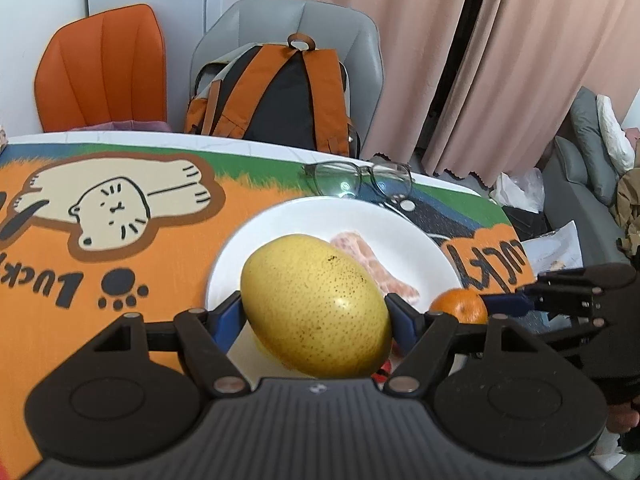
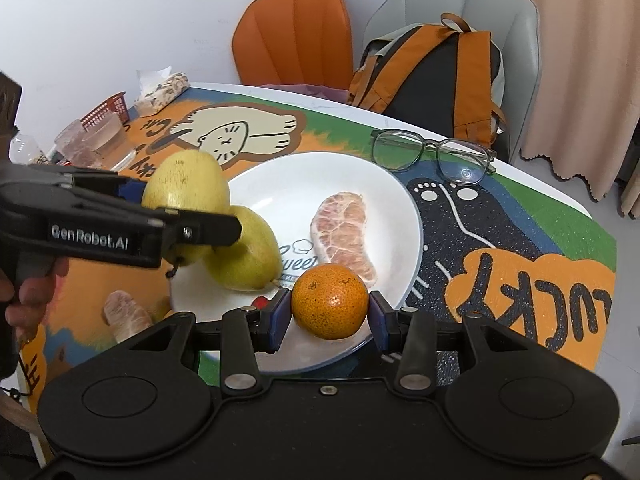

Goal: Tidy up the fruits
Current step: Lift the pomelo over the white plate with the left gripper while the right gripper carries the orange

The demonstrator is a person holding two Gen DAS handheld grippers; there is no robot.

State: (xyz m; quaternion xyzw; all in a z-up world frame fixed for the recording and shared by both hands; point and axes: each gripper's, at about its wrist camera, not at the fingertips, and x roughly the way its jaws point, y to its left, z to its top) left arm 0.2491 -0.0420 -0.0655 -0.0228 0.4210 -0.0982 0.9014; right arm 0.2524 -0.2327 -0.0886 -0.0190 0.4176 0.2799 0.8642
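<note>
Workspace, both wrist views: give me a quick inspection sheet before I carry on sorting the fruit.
Surface: round table with cartoon cat mat; white plate in the middle.
Job's things: yellow pear held over the plate; second pear and pomelo segment on the plate; mandarin held at the plate's near edge; another pomelo segment on the mat.
Clutter: eyeglasses, glass cups, red basket, snack bag.
Grippers: left gripper shut on yellow pear; right gripper shut on mandarin.
Cables: nothing seen.
Surroundings: orange chair, grey chair with backpack, pink curtain.
</note>
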